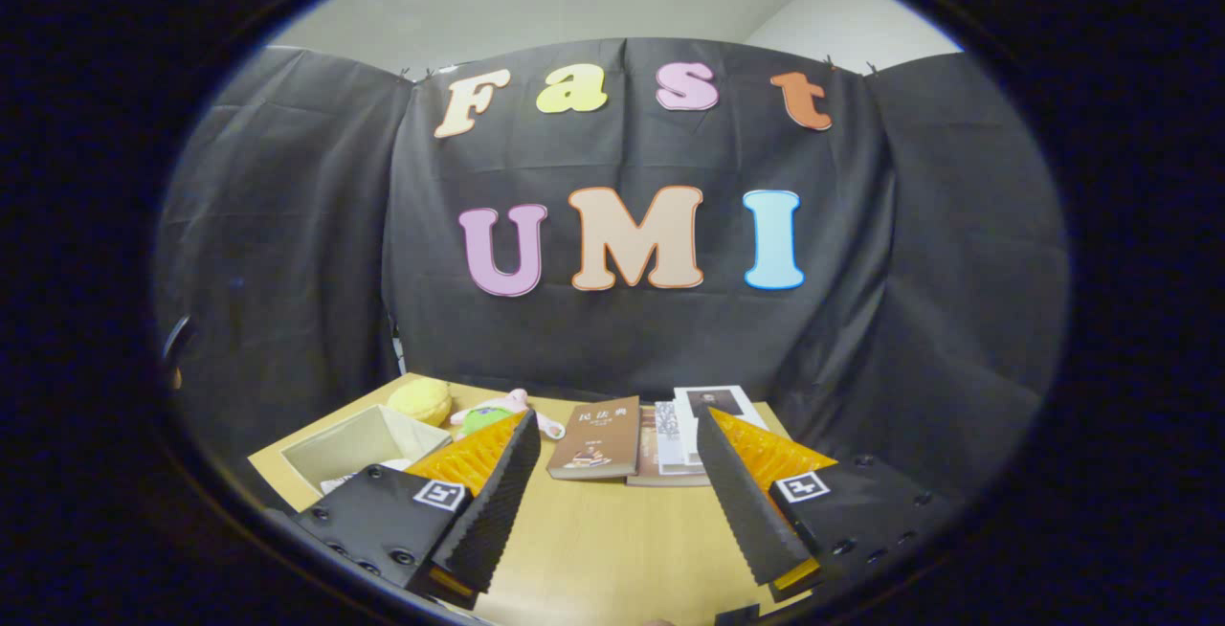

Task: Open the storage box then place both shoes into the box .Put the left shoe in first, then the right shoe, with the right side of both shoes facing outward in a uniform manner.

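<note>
Open storage box point(359, 442) lies left of the spread fingers point(502, 482) (nothing held).

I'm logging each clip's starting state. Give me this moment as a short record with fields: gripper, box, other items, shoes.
gripper: gripper open, fingers spread wide above the table, holding nothing
box: open beige storage box beyond the left finger, interior looks mostly bare
books: brown book and a small stack of books lying flat just ahead of the fingers
toys: yellow plush and a small plush doll behind the box, near the wall
shoes: none identifiable; a white item beside the box cannot be made out
</note>
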Tool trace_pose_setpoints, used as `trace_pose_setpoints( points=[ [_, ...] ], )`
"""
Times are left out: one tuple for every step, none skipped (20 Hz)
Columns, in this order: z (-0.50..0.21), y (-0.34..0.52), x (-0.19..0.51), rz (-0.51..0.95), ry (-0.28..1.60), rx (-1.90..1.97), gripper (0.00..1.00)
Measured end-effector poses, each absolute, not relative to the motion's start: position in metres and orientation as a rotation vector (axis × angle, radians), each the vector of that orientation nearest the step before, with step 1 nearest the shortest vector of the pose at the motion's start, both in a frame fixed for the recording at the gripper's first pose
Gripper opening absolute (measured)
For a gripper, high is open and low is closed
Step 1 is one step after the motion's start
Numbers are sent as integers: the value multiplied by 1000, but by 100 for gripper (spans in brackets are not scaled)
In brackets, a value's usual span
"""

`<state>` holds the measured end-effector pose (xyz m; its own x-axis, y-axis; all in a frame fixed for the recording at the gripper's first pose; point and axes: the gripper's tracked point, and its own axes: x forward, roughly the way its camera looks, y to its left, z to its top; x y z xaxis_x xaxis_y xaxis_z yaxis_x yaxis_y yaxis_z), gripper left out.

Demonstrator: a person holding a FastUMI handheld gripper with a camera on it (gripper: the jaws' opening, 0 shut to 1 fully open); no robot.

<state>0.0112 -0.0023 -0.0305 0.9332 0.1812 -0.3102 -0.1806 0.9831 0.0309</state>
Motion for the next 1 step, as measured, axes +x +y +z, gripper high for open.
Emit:
trace_pose_setpoints(
  points=[
    [-28,-6,12,181,313,3,100]
  ],
)
